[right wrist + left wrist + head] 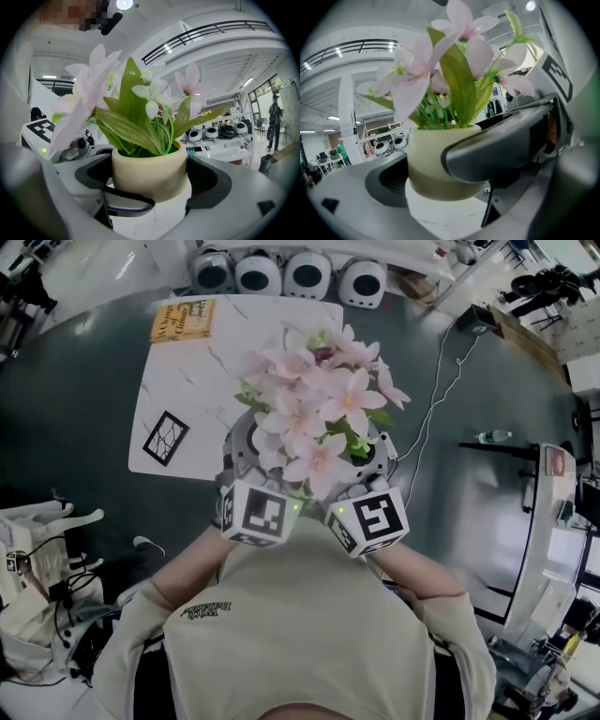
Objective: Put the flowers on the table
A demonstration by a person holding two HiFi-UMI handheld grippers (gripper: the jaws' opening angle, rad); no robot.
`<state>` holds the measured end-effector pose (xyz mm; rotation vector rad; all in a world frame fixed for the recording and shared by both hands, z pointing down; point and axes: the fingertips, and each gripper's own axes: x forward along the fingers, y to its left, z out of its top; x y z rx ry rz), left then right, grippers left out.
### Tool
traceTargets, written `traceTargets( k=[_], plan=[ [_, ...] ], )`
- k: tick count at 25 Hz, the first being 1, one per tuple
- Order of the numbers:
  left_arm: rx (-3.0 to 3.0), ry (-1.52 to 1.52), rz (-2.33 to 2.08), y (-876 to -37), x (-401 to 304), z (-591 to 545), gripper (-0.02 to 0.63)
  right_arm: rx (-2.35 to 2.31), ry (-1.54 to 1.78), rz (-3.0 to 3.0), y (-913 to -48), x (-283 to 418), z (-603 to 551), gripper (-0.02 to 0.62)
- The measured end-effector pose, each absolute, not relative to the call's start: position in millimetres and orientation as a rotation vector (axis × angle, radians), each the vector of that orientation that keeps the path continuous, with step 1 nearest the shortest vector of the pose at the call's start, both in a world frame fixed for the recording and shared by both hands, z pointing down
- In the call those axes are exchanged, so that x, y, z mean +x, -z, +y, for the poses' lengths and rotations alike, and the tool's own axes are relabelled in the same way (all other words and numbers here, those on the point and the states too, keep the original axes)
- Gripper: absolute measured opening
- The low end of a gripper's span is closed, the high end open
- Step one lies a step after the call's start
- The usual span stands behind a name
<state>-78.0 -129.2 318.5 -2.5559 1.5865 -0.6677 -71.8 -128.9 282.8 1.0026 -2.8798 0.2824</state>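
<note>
A cream pot (440, 159) of pink flowers (319, 413) with green leaves is held between both grippers at the near edge of the white marble table (187, 381). My left gripper (246, 465) is shut on the pot from the left, and its jaws (445, 176) hug the pot's sides. My right gripper (373, 463) is shut on the same pot (150, 171) from the right (152, 187). In the head view the blooms hide most of the pot. White tabletop shows just under the pot; I cannot tell whether the pot touches it.
A yellow book (183, 320) lies at the table's far left corner, and a black-and-white marker card (166, 438) at its near left. Several round white appliances (281, 273) line the far side. A cable (441, 390) runs over the dark floor on the right.
</note>
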Motion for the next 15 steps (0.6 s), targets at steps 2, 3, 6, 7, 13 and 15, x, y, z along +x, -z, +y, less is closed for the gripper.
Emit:
traceTargets(
  k=[2, 3, 6, 7, 13, 15],
  plan=[
    [-2.552, 0.663, 1.596, -316.1, -74.9, -133.2, 0.476, 0.996, -0.279, -2.887, -280.4, -68.6, -132.9, 0.492],
    [-2.547, 0.659, 1.600, -316.2, -74.5, -131.7, 0.476, 0.994, -0.272, -2.892, -280.5, -68.0, -131.2, 0.492],
    [-2.532, 0.644, 1.597, -319.0, -73.2, -135.1, 0.476, 1.002, -0.249, -2.902, -283.0, -65.8, -134.0, 0.492],
    [-2.524, 0.642, 1.591, -319.1, -73.1, -141.2, 0.476, 1.006, -0.242, -2.906, -283.6, -65.6, -139.8, 0.492],
    [-2.494, 0.587, 1.572, -301.8, -76.6, -198.5, 0.476, 1.026, -0.156, -2.920, -266.7, -69.7, -194.9, 0.492],
    [-2.473, 0.570, 1.564, -287.7, -78.2, -228.4, 0.476, 1.037, -0.124, -2.932, -252.9, -70.9, -223.8, 0.492]
  ],
)
